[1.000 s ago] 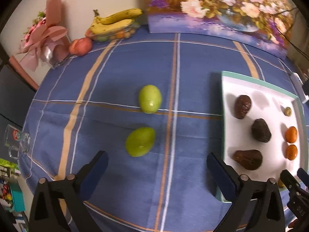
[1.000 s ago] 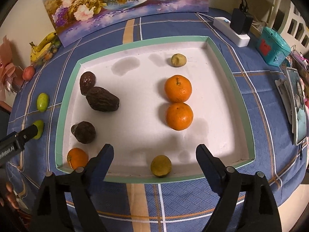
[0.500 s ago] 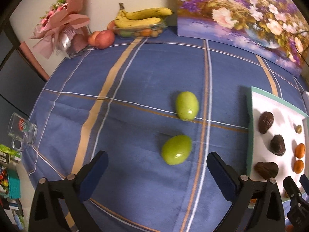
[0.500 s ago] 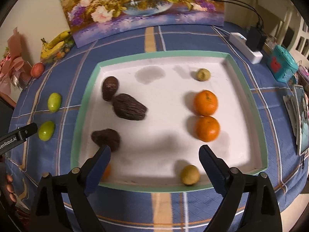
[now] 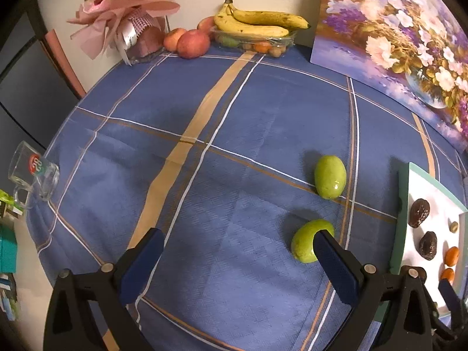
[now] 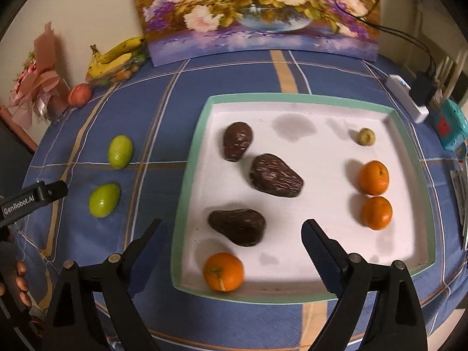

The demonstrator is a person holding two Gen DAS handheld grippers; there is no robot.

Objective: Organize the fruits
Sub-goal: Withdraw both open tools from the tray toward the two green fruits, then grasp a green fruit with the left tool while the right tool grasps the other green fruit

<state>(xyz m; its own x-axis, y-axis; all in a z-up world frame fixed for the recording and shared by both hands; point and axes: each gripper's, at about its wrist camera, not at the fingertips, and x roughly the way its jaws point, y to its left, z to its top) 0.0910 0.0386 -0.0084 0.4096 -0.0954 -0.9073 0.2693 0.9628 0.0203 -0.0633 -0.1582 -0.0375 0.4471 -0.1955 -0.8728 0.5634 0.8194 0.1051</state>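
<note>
The left tool (image 5: 238, 250) hangs wide open over the blue checked cloth (image 5: 234, 134) on the counter, holding nothing. Its right finger (image 5: 333, 260) partly hides the near green fruit (image 5: 305, 241); whether they touch I cannot tell. The far green fruit (image 5: 330, 180) lies on the cloth just beyond it, apart from it.

The right tool (image 6: 231, 237) is also wide open and empty, low over the near edge of the white tray (image 6: 321, 152), which sits to the right of the 2 green fruits. In the tray, 3 dark avocados lie on the left side: far (image 6: 237, 141), middle (image 6: 275, 179) and near (image 6: 237, 227). An orange (image 6: 223, 272) sits at the near left corner, between the right tool's fingers. 2 more oranges (image 6: 373, 177) (image 6: 376, 213) sit side by side, almost touching, on the right, with a small yellowish fruit (image 6: 366, 137) beyond them.

At the far edge of the counter lie bananas (image 5: 257, 23), apples (image 5: 193, 44), a pink bouquet (image 5: 122, 23) and a flower painting (image 6: 257, 14). A glass mug (image 5: 32, 175) stands at the left edge.
</note>
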